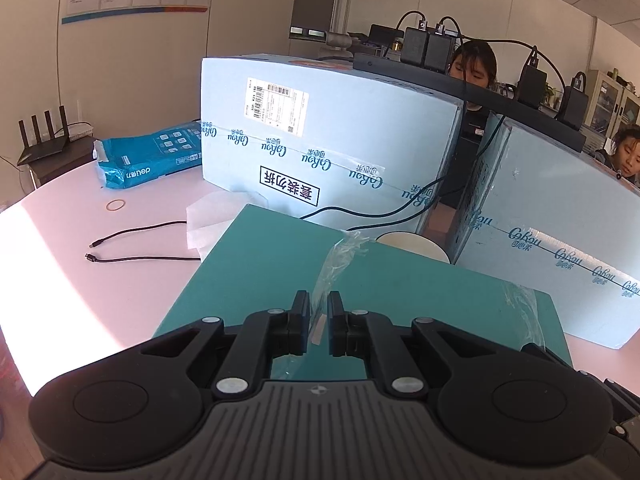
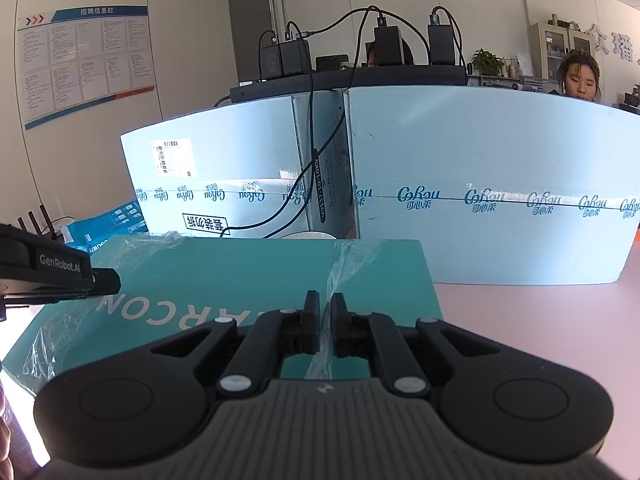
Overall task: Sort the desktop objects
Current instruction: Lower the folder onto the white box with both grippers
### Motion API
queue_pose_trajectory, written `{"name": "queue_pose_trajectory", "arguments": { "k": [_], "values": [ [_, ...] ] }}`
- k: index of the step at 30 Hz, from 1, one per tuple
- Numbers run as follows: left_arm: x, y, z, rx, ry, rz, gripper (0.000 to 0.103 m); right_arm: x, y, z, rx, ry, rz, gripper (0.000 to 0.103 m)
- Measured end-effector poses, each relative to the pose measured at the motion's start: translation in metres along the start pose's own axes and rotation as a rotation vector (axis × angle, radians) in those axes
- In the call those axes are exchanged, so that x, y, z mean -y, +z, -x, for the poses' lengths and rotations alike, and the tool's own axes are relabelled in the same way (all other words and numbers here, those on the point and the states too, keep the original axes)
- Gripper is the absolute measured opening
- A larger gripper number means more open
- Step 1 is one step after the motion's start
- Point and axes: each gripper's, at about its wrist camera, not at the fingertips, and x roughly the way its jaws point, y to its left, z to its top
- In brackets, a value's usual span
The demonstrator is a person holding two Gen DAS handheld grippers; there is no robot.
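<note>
Over the teal box (image 1: 280,264), both grippers (image 1: 319,322) (image 2: 325,322) pinch torn plastic wrap (image 2: 340,268).

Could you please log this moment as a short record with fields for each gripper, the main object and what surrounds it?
left gripper: jaws nearly closed, over the teal box, nothing clearly held
right gripper: jaws nearly closed, above the same box
teal box: lies flat on the pink table, loose clear plastic wrap on top
behind: two light blue cartons
left side: black cable, rubber band, blue paper pack
</note>
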Motion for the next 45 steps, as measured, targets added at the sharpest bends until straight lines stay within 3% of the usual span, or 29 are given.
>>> {"name": "queue_pose_trajectory", "arguments": {
  "k": [45],
  "values": [
    [-0.013,0.005,-0.013,-0.015,0.017,0.004,0.006,-0.015,-0.002,-0.005,-0.003,0.009,0.010,0.008]
  ]
}}
